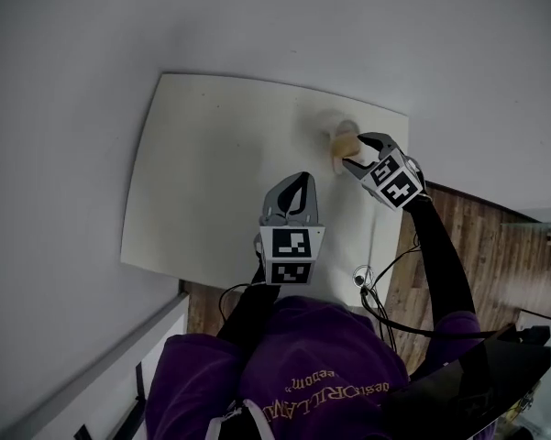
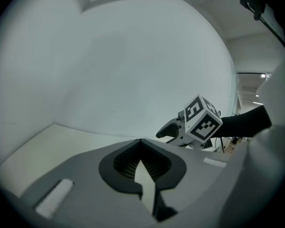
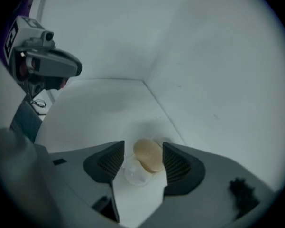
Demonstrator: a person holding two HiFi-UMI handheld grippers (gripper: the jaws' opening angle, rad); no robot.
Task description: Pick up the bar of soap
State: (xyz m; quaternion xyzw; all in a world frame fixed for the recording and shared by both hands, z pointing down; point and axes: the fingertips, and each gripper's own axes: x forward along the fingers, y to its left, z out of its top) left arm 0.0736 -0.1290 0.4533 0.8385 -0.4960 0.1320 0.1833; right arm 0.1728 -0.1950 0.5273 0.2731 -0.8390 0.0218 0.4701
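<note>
A tan oval bar of soap (image 3: 148,156) lies near the far right corner of the white table (image 1: 211,172), partly on a clear round dish (image 3: 135,174). My right gripper (image 3: 143,148) is open with the soap between its jaws. The left jaw stands clear of the bar and the right jaw is close beside it. From the head view the soap (image 1: 346,143) shows just left of the right gripper (image 1: 359,152). My left gripper (image 1: 298,180) hovers over the table's near right part, shut and empty, its tips (image 2: 141,140) meeting.
A grey wall runs behind and to the right of the table, close to the soap. Wooden floor (image 1: 495,246) lies beyond the table's right edge. A thin cable (image 1: 371,278) hangs by the near right corner. The person's purple sleeve is below.
</note>
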